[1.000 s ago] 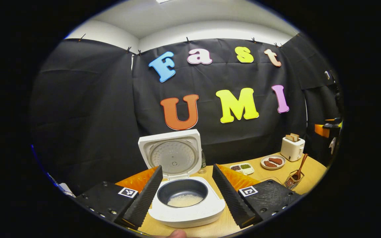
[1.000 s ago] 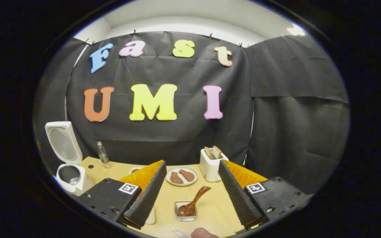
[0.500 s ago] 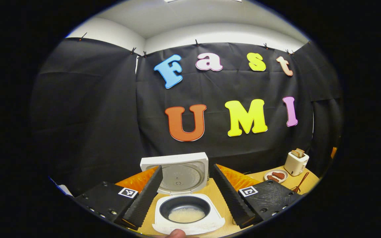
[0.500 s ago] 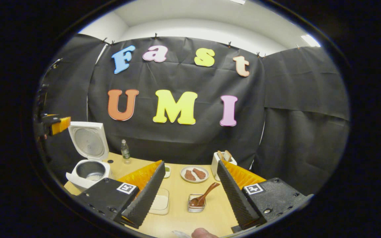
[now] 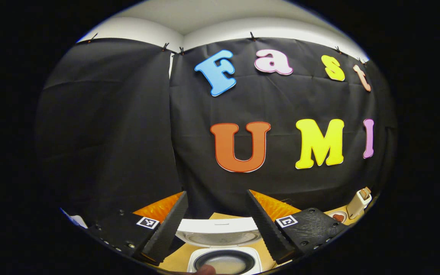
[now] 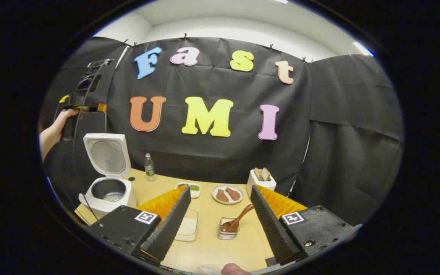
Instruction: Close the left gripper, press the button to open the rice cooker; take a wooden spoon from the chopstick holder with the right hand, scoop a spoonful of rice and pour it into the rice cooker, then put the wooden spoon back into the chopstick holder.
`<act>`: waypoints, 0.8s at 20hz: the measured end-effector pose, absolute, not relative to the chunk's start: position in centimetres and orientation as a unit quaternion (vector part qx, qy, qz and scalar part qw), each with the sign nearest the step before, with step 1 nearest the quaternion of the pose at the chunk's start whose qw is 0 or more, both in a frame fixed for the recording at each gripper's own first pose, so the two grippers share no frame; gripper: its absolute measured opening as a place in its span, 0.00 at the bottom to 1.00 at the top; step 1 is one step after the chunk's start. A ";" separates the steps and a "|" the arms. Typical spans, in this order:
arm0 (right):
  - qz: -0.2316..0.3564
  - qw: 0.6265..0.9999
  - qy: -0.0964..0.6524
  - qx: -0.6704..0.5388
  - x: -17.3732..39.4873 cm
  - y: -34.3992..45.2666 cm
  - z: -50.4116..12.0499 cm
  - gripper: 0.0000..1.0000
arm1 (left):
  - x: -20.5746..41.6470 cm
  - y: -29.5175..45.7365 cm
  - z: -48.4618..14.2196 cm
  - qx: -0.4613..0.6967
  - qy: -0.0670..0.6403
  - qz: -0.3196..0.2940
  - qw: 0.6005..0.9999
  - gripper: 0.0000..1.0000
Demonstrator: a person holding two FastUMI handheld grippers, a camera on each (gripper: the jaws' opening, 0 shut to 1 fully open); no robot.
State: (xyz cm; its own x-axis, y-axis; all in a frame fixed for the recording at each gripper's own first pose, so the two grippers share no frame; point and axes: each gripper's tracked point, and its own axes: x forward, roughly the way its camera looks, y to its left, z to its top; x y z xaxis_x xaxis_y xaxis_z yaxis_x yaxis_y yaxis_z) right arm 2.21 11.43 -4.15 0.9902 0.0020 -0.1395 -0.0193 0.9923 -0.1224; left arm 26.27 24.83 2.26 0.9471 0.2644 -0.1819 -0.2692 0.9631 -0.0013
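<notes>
The white rice cooker (image 6: 107,193) stands at the table's left end with its lid (image 6: 107,156) up; pale rice lies in the dark pot. In the left gripper view the lid (image 5: 220,233) and pot rim (image 5: 224,263) sit at the bottom edge, below my open left gripper (image 5: 216,194). A hand (image 6: 54,130) holds that left gripper (image 6: 84,105) high above the cooker. The wooden spoon (image 6: 237,220) leans in the small wire chopstick holder (image 6: 227,231), beyond and between the fingers of my open, empty right gripper (image 6: 220,189). A clear rice container (image 6: 187,227) lies left of the holder.
On the wooden table (image 6: 212,248) behind the holder are a plate of brown meat pieces (image 6: 227,194), a white toaster with bread (image 6: 262,181), a small sauce dish (image 6: 191,187) and a water bottle (image 6: 149,167). The toaster (image 5: 359,198) also sits far right.
The left gripper has risen and tipped upward, so the cooker has slid to the bottom of its view. The right gripper has pulled back and turned left. Both stay open.
</notes>
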 end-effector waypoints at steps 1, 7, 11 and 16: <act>0.007 0.995 0.073 -0.065 2.2 11.4 -4.4 1.00 | 27.5 25.0 0.8 -0.024 0.121 0.131 0.984 0.95; 0.014 0.993 0.092 -0.066 2.1 11.7 -5.4 1.00 | 30.4 26.9 -6.1 -0.047 0.257 0.139 0.955 0.96; 0.022 0.993 0.092 -0.066 2.2 12.2 -5.3 1.00 | 29.3 26.8 -7.7 -0.021 0.287 0.130 0.949 0.98; 0.034 0.993 0.091 -0.059 2.3 12.6 -5.1 1.00 | 26.4 25.7 -8.1 -0.033 0.306 0.115 0.945 0.98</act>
